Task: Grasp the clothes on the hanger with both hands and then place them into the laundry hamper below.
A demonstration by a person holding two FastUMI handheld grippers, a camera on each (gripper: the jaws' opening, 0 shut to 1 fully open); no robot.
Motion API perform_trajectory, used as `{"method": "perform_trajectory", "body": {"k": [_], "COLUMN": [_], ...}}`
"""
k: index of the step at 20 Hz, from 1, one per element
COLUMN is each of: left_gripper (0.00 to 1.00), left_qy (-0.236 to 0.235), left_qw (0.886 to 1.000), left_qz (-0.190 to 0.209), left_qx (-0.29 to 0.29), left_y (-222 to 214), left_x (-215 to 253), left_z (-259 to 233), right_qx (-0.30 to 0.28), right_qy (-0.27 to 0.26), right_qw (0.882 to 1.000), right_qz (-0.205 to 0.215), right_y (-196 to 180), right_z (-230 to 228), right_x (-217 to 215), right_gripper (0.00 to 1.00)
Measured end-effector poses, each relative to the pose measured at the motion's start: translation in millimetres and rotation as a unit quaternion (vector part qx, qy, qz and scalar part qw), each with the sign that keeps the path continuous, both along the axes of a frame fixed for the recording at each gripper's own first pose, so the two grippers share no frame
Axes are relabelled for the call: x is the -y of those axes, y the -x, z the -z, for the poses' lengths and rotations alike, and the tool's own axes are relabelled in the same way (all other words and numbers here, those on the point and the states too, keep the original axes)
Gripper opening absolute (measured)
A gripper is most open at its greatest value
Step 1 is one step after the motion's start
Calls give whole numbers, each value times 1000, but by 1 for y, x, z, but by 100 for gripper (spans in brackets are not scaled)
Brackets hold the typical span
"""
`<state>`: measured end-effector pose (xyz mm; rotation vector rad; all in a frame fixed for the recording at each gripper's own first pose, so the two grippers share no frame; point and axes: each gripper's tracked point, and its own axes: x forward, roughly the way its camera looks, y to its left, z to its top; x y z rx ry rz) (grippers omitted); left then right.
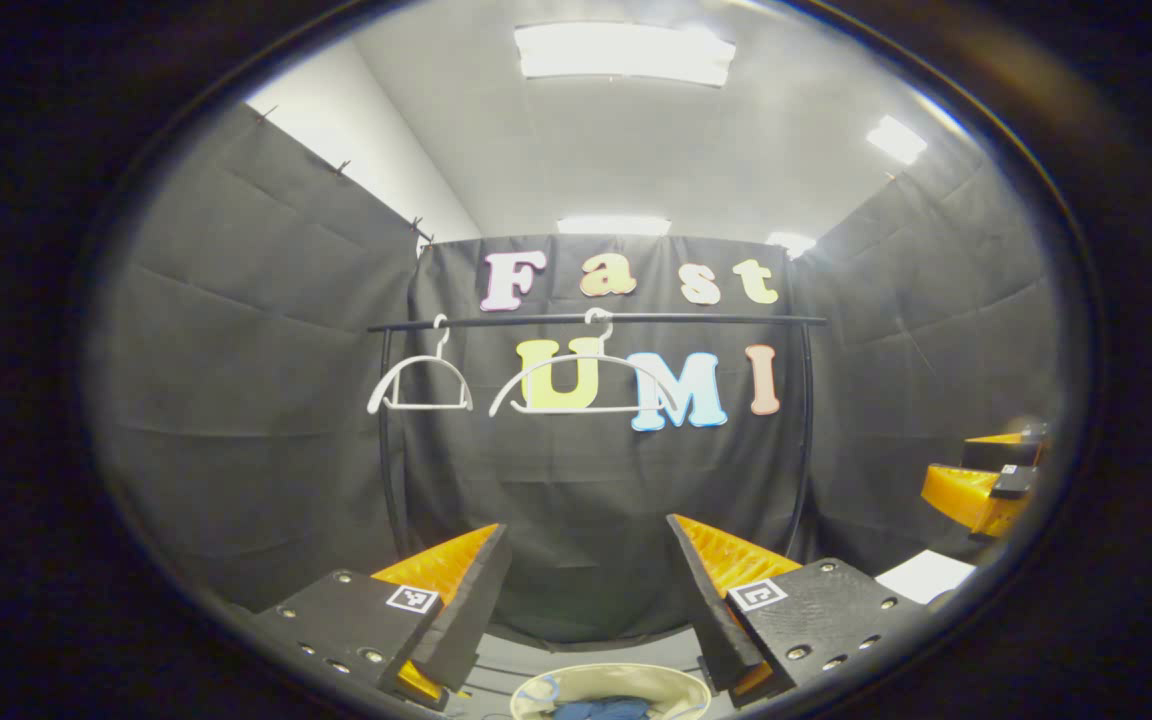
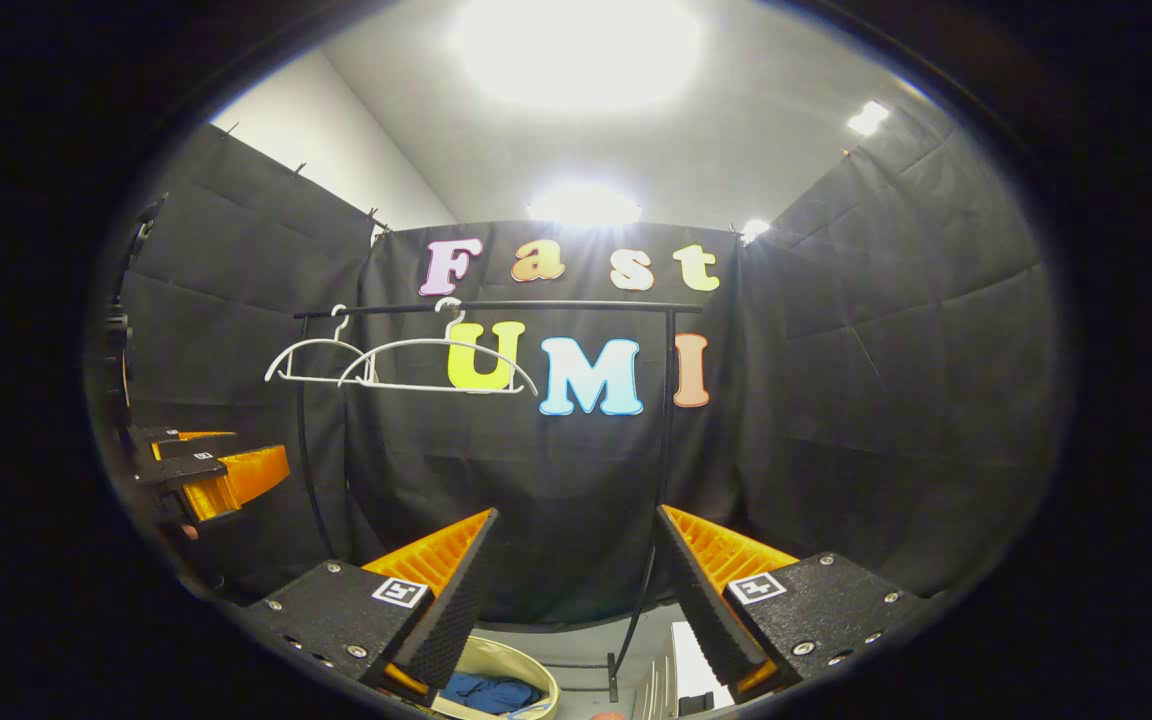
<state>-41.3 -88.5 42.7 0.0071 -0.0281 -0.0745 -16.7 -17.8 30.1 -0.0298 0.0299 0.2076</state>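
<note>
Below the clothes rail (image 1: 596, 320), you are holding both grippers with open air in front of them. Two white hangers (image 1: 421, 385) are hanging bare on that rail, one near its left end and one closer to its middle, and nothing is draped on either. Black cloth is closing off the booth behind the rail and on both sides, so your free room is lying between the rail's two uprights and down toward the floor.

You are keeping the left gripper (image 1: 588, 590) with its jaws spread wide, and nothing is sitting between them or touching them. Low between its fingers, under the rail, the laundry hamper (image 1: 536, 690) is showing its pale rim, and the blue clothes (image 1: 601, 710) are lying inside it. Off to the right of the rail, the other gripper is showing at the edge of the left gripper view.

You are holding the right gripper (image 2: 576, 585) the same way: jaws well apart, gripping nothing. In the right gripper view the hamper (image 2: 541, 682) is sitting beneath the rail's left half, just beside the left finger, with the clothes (image 2: 486, 692) bunched within. The rail's right upright (image 2: 658, 480) is standing between the two fingers, farther back.
</note>
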Motion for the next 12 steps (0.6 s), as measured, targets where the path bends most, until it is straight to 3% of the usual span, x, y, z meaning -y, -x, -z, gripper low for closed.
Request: {"method": "perform_trajectory", "body": {"k": [5,12], "left_gripper": [95,95], "left_qy": [-5,-1], "left_qw": [1000,1000], "left_qz": [-2,-4], "left_qx": [11,27], "left_y": [31,37], "left_x": [-3,-3], "left_z": [-5,-19], "right_qx": [1,16], "right_qy": [-10,-12], "right_qw": [1000,999], "right_qz": [18,39], "right_y": [12,12], "right_z": [4,-4], "right_x": [19,34], "right_gripper": [93,93]}}
